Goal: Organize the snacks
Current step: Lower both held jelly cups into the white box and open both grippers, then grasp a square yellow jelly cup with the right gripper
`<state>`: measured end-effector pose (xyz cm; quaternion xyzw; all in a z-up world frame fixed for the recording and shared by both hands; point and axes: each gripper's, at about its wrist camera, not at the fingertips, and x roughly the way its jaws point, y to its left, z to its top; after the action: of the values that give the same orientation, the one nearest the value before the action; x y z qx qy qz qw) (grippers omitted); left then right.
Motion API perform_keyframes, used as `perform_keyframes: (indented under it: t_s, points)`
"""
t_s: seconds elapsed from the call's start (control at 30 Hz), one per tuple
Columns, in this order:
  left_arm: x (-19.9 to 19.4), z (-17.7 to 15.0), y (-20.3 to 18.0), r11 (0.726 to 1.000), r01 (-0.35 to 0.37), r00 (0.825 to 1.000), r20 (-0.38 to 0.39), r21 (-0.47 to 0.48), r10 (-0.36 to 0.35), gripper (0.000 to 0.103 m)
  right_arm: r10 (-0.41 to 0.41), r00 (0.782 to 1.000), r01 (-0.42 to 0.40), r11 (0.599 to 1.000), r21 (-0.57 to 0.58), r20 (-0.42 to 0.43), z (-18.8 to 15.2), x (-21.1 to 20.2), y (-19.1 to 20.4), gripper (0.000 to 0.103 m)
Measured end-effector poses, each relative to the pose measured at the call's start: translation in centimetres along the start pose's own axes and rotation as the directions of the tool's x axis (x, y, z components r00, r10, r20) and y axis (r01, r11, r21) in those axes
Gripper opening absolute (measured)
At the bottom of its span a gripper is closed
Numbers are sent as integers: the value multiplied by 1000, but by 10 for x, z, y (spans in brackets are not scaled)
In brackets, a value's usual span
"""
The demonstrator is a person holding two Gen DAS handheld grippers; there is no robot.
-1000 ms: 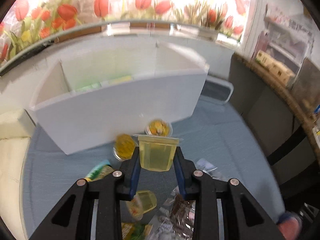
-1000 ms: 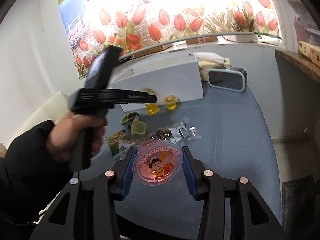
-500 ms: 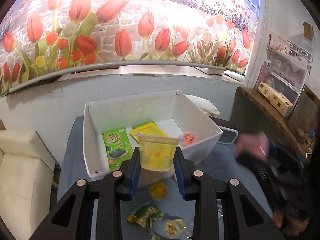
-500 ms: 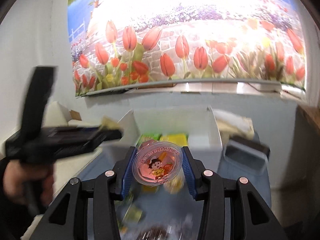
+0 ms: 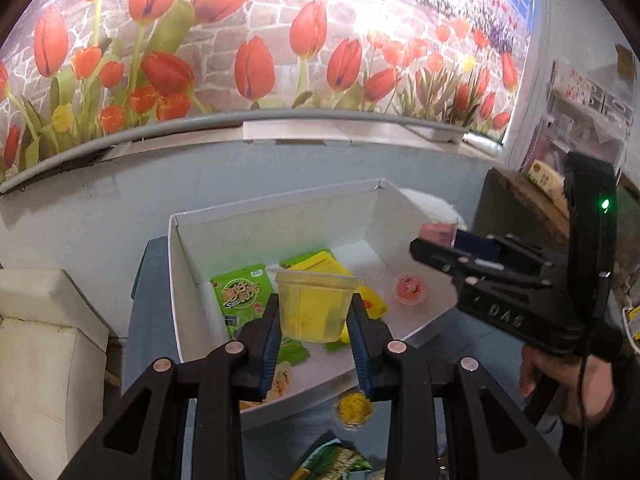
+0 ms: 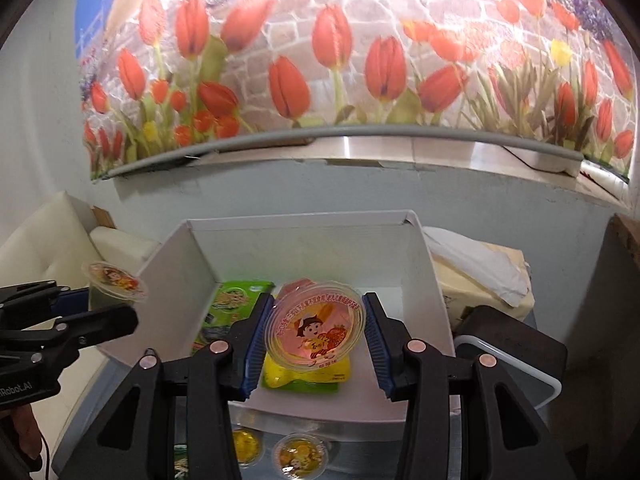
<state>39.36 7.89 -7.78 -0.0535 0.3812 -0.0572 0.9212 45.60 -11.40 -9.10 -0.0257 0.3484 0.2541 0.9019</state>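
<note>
Left wrist view showed the left tongs (image 5: 314, 322) clamped on a yellow jelly cup (image 5: 313, 306), held upright above the near part of a white box (image 5: 192, 264). Inside the box lay a green packet (image 5: 240, 294), a yellow packet (image 5: 326, 266) partly hidden behind the held cup, and a small pink cup (image 5: 409, 289) resting on the box floor towards its right side. Over the box's right wall, the right tongs (image 5: 434, 240) were gripping a pink jelly cup (image 5: 438, 233). Just outside the box's near wall, a yellow cup (image 5: 354, 409) sat on the blue surface (image 5: 148, 312), with another green packet (image 5: 332, 462) nearer the camera.

From the right wrist view, the pink jelly cup (image 6: 316, 330) sat pinched between the right tongs (image 6: 315, 334), its printed lid facing the camera, above the box (image 6: 424, 280). The left tongs (image 6: 100, 304) appeared at left, holding the yellow jelly cup (image 6: 114, 282) near the box's left wall.
</note>
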Motion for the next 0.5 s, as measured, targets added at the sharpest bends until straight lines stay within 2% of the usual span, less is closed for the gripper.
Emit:
perform_keyframes:
  t_s: [0.03,0.07,0.1,0.13,0.17,0.2,0.23,0.33,0.5]
  points:
    - [3,-1,1,1000,-5,1000,-4,-1,5,36,-5,1000,5,1000,7,-3,0,1,-2,72]
    - [6,-2,3,1000,-10,1000,-11,-2,10,39,-7,1000,7,1000,8,5,0,0,-3,84]
    - [7,-3,4,1000,-14,1000,-15,-6,14,51,-5,1000,5,1000,3,19,0,-4,-4,98]
    - [9,-4,6,1000,-14,1000,-22,-15,14,73,-7,999,7,1000,-4,37,0,-8,-5,98]
    - [9,-4,8,1000,-12,1000,-20,-21,11,82,-15,999,15,1000,-7,42,0,-9,-5,98]
    - [8,-5,10,1000,-20,1000,-3,-23,20,96,-26,999,26,1000,-8,39,1,-10,-5,98]
    - [6,-6,10,999,-35,999,10,-18,35,102,-30,999,31,1000,-5,37,2,-11,-6,98]
    - [7,-5,13,1000,-7,1000,-15,-27,6,103,-46,999,46,999,-3,28,1,-14,-7,103]
    - [5,-4,14,999,-33,999,-24,-24,33,103,-44,998,45,999,-13,34,-3,-25,-4,103]
